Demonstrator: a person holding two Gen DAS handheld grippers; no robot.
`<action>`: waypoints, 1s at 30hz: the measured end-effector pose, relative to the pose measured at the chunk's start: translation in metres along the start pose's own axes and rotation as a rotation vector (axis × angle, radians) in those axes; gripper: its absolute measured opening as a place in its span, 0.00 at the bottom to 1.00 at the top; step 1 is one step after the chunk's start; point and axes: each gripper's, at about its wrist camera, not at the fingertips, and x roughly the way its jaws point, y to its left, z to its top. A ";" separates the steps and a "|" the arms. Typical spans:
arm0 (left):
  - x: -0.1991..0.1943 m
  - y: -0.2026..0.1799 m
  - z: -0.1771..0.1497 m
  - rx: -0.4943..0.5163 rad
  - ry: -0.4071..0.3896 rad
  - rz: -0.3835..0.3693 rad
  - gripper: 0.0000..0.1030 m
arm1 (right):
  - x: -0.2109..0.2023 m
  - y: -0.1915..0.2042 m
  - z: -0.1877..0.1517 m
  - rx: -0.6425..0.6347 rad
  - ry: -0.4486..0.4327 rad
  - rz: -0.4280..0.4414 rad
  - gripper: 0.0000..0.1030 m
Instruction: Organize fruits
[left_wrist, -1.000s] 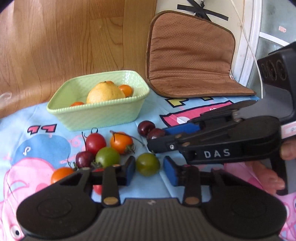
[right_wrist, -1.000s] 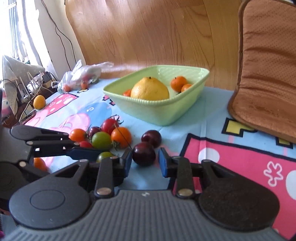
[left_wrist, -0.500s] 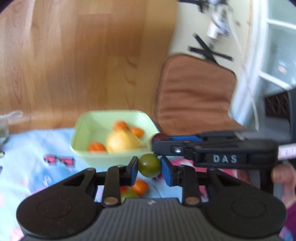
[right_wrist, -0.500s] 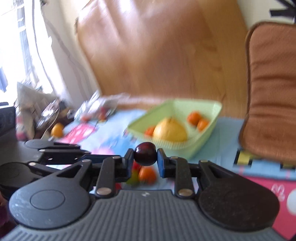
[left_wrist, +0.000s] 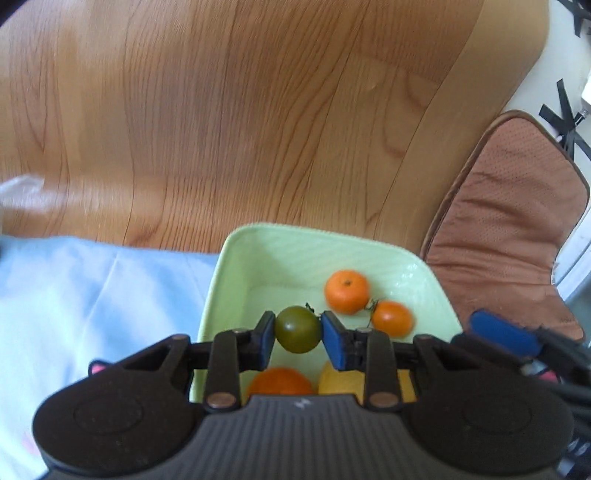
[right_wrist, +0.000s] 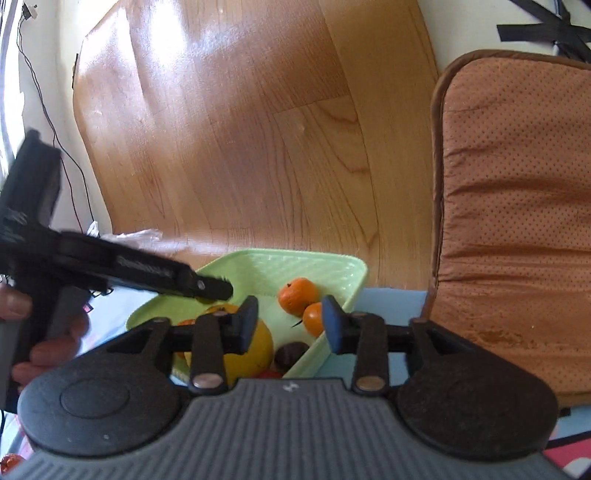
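Left hand-held gripper (left_wrist: 297, 338): jaws clamped on green tomato (left_wrist: 297, 329), held above green dish (left_wrist: 236, 258) interior. Right hand-held gripper (right_wrist: 289, 324): jaws just opened, nothing between pads; dark plum (right_wrist: 290, 353) lies in dish below, beside yellow citrus (right_wrist: 255, 350). Step in hand: depositing fruit. Next move, judged: lower tomato, release over bare floor of dish near oranges (left_wrist: 346, 291). Right gripper crowds right rim; brown cushion (left_wrist: 509, 236) just beyond; blue cloth (left_wrist: 92, 288) open leftward.

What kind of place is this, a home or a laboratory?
Probably a home, not a lab: a wood-look floor, a brown seat cushion leaning against the wall, and a cartoon-print cloth spread on the floor under a green fruit dish.
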 end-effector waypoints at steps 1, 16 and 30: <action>-0.005 0.002 -0.003 -0.005 -0.005 -0.005 0.26 | -0.003 -0.002 0.001 0.005 -0.011 -0.002 0.45; -0.101 0.052 -0.056 -0.080 -0.048 -0.131 0.26 | -0.053 0.028 -0.006 0.022 0.072 0.183 0.30; -0.102 0.069 -0.083 -0.089 -0.007 -0.130 0.43 | -0.049 0.059 -0.035 -0.105 0.174 0.174 0.32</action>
